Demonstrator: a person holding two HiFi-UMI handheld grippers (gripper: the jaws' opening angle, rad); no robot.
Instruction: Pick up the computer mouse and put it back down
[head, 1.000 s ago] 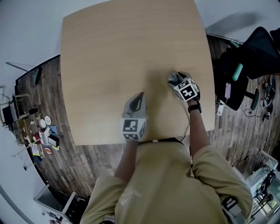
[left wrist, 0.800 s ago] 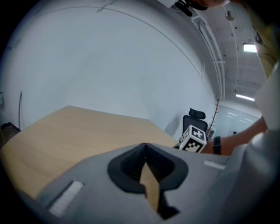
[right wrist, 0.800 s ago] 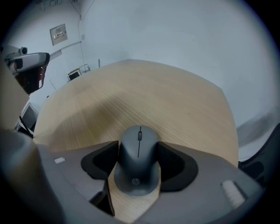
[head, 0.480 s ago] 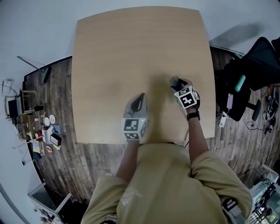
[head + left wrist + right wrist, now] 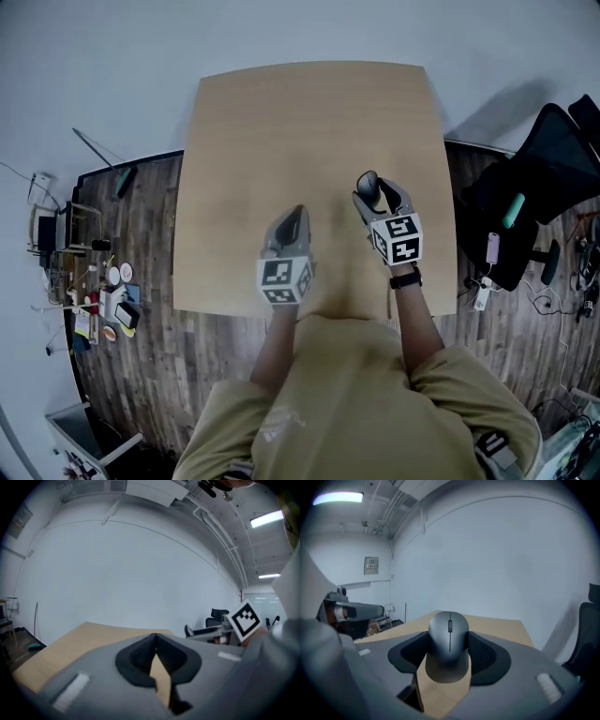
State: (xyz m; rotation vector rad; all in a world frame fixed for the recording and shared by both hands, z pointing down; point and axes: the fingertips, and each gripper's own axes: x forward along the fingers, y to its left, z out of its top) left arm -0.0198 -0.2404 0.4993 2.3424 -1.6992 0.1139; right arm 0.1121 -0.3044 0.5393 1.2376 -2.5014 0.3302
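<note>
The mouse (image 5: 449, 632) is being gripped between the jaws of the right gripper (image 5: 376, 194), with the pads pressing on both its sides and its wheel facing up. It is being held clear of the table (image 5: 281, 122), over the near right part. The jaws of the left gripper (image 5: 155, 638) are being held shut tip to tip, with nothing between them, over the table's near edge. A black chair (image 5: 553, 159) is standing off the table's right side.
</note>
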